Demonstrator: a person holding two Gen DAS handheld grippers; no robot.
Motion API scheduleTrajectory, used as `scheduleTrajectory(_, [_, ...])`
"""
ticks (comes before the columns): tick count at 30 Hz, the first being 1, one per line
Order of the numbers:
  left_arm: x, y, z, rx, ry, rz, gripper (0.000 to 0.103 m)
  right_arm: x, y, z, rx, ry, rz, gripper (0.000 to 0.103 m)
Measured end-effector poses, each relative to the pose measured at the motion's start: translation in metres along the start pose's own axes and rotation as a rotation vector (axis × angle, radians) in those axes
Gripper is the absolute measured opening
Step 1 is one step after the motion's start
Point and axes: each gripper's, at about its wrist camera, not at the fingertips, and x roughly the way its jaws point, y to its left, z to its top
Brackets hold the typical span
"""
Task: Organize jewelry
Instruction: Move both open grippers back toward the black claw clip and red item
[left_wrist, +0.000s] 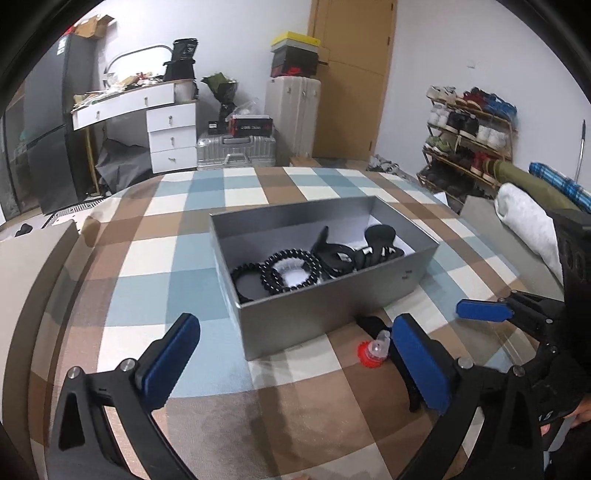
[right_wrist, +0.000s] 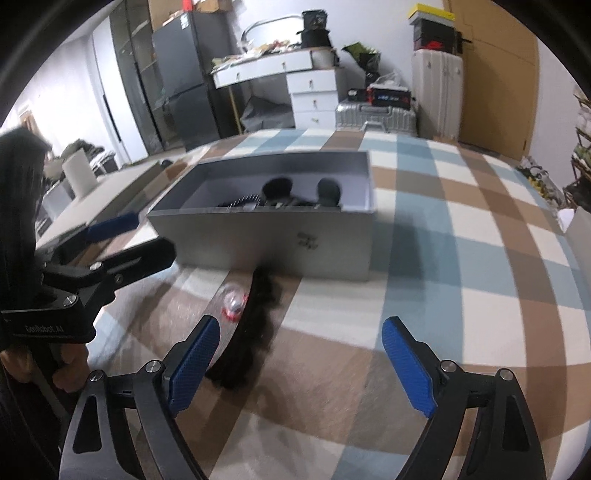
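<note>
A grey box (left_wrist: 332, 314) (right_wrist: 266, 236) sits on the checked cloth. It holds black bead bracelets (left_wrist: 290, 271) and black hair clips (left_wrist: 373, 245). In front of the box lie a small clear and red piece (left_wrist: 375, 350) (right_wrist: 232, 302) and a long black fuzzy hair piece (right_wrist: 251, 336), partly hidden behind my left finger in the left wrist view. My left gripper (left_wrist: 291, 365) is open and empty, just in front of the box. My right gripper (right_wrist: 299, 369) is open and empty, with the black piece by its left finger (right_wrist: 195, 365). The right gripper also shows in the left wrist view (left_wrist: 484, 312).
The checked cloth (left_wrist: 155, 258) covers the table. Beyond it stand a white drawer desk (left_wrist: 162, 122), silver suitcases (left_wrist: 236, 151), a shoe rack (left_wrist: 469, 136) and a wooden door (left_wrist: 354, 74). A white roll (left_wrist: 528, 225) lies right of the table.
</note>
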Motion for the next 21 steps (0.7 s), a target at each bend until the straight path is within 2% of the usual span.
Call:
scheduleTrajectory(11, [0.001,-0.006,-0.005,0.037,0.028,-0.020,0.101,0.017,0.011,-0.008,-0.045,0.072,-0.009,0.092])
scheduleTrajectory(21, [0.006,-0.005,-0.008,0.024,0.076,-0.032,0.101,0.013,-0.008,-0.009,-0.015,0.088,-0.145,0.096])
